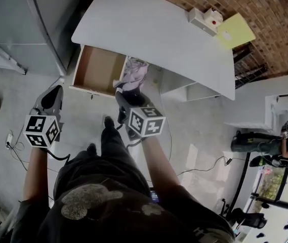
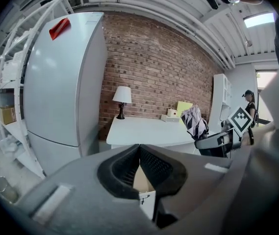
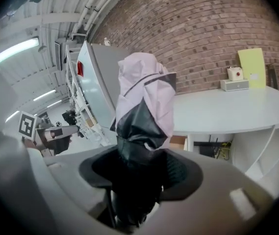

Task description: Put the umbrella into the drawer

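The folded umbrella [image 1: 135, 74], pink and black, stands up out of my right gripper [image 1: 128, 92], which is shut on its dark lower end. It hangs just past the right end of the open wooden drawer [image 1: 98, 67] under the white desk [image 1: 154, 29]. In the right gripper view the umbrella [image 3: 144, 102] fills the space between the jaws of the right gripper [image 3: 137, 165], with the drawer [image 3: 178, 142] behind it. My left gripper [image 1: 54, 92] is left of the drawer front, its tips together and holding nothing. The left gripper view shows the left gripper [image 2: 139, 148] and the umbrella [image 2: 194, 121].
A grey fridge [image 1: 27, 19] stands left of the desk. On the desk's far end are a white box [image 1: 204, 18] and a yellow pad [image 1: 235, 30]; a lamp [image 2: 123, 97] stands at the back. Cables lie on the floor, and a person [image 1: 265, 146] is at the right.
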